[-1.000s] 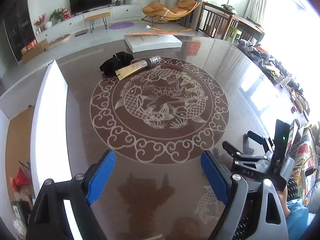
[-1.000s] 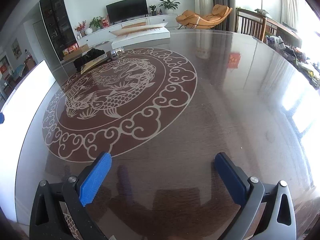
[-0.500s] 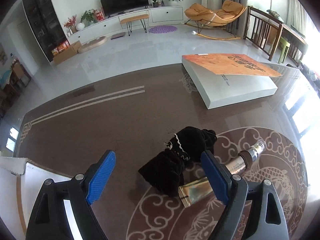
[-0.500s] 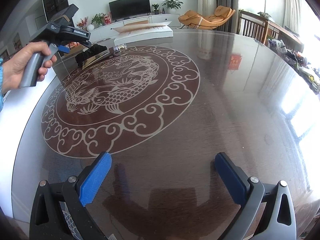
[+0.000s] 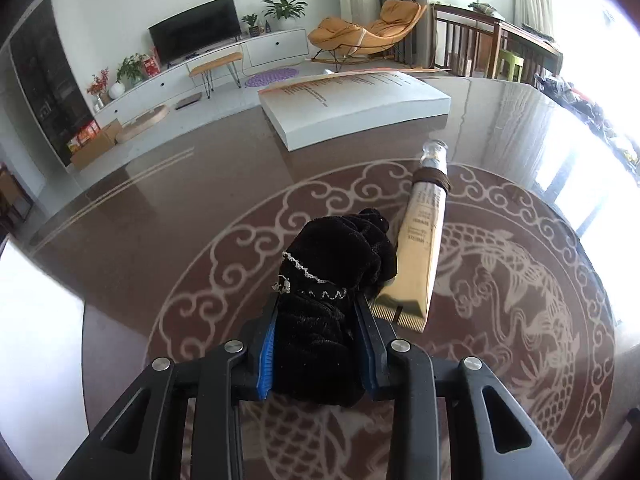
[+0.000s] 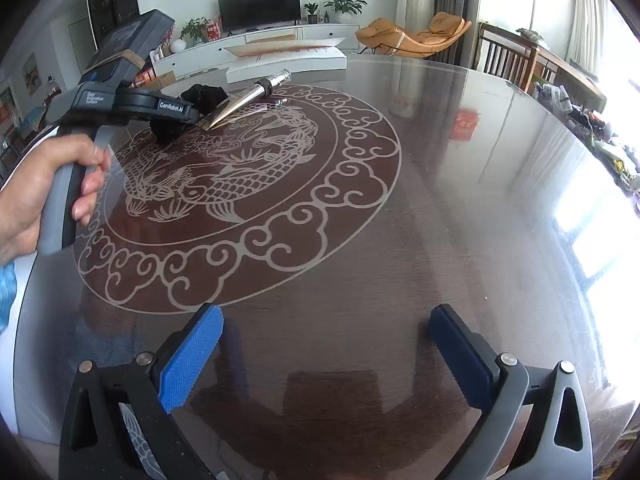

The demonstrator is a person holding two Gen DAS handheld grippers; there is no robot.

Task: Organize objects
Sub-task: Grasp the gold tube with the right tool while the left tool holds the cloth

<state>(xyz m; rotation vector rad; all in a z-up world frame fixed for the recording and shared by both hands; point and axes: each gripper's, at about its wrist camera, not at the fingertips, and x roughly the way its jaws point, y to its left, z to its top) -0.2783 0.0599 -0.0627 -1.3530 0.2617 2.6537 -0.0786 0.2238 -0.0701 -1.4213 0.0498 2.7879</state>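
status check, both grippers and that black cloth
Left gripper shut on black cloth. Right gripper open, empty, over table. Gold tube touching cloth's right side.

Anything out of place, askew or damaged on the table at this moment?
Nothing looks damaged or spilled. The gold tube lies at an angle on the table, its crimped end beside the black velvet cloth, which the left gripper has clamped. The right gripper is open, holding nothing.
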